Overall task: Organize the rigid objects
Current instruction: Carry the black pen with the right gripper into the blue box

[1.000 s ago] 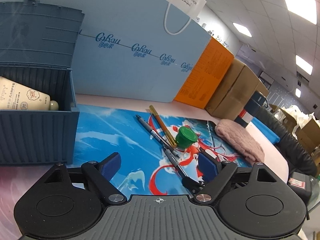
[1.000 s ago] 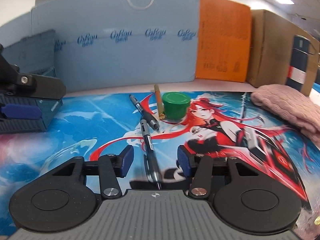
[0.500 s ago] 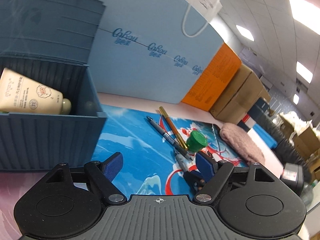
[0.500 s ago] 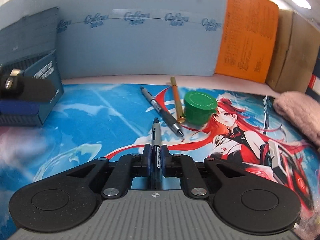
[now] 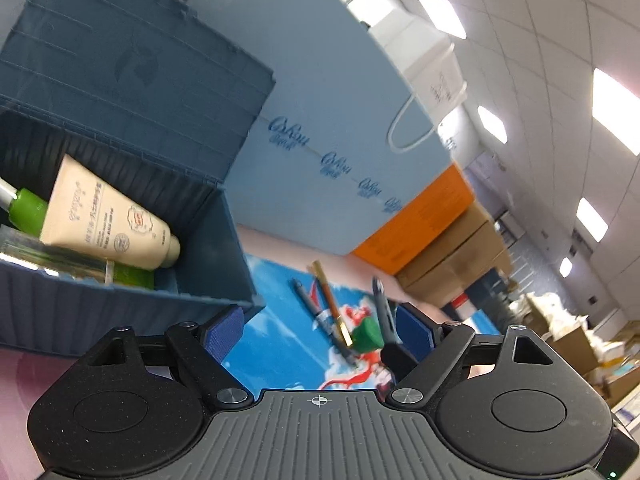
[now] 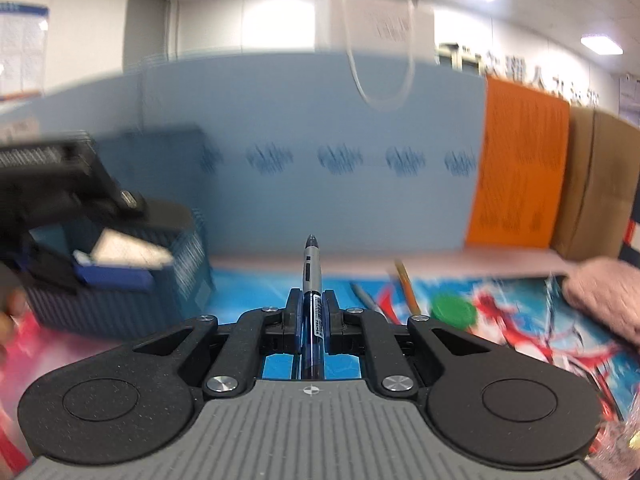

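Observation:
My right gripper (image 6: 311, 304) is shut on a grey-and-blue pen (image 6: 311, 276), which points forward and is held up off the mat. The same pen (image 5: 382, 300) shows in the left wrist view, lifted above the green lid (image 5: 366, 336). A grey pen (image 5: 308, 300) and a gold-tipped brown pen (image 5: 330, 304) lie side by side on the printed mat (image 5: 280, 344). My left gripper (image 5: 318, 332) is tilted, with its jaws opening and nothing between them, close to the near right corner of the open blue bin (image 5: 120, 312).
The bin holds a cream tube (image 5: 104, 216) and green bottles. A blue foam board (image 6: 340, 200), an orange board (image 6: 520, 168) and cardboard boxes (image 6: 596, 184) stand behind the mat. A pink cloth (image 6: 604, 296) lies at the right.
My right gripper closed on the nearest pen and raised it off the mat. My left gripper moved toward the bin and rolled, so the bin's inside now shows.

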Tool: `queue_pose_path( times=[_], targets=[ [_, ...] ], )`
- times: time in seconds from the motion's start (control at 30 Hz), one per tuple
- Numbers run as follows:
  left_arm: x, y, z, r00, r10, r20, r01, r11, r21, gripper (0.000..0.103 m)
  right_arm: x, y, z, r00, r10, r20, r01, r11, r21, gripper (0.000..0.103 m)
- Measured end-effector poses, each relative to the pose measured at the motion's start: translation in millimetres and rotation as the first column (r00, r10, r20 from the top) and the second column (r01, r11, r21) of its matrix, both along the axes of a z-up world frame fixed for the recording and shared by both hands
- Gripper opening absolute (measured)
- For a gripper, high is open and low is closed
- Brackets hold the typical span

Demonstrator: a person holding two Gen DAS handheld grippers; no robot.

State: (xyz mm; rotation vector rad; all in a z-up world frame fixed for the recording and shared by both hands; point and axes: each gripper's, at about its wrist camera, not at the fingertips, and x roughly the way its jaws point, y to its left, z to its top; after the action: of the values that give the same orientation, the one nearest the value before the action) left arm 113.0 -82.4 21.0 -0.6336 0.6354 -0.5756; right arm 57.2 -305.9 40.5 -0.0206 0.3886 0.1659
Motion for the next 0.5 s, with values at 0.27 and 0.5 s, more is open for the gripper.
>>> queue_pose_path(
  times=[0.27,0.5],
  targets=[
    [-11,40,29,0.992,0.075,0.105,-0.067,0.995,-0.079,0.093,0,40,41,0.983,0.095,0.154,-0.101,0.994,0.030,0.009],
    [-4,84,38,0.976,0.197,0.096,-0.185,0.975,-0.123,0.097,20,86,49,0.948,0.225,0.224,-0.225,0.974,-0.024,0.009]
  ],
)
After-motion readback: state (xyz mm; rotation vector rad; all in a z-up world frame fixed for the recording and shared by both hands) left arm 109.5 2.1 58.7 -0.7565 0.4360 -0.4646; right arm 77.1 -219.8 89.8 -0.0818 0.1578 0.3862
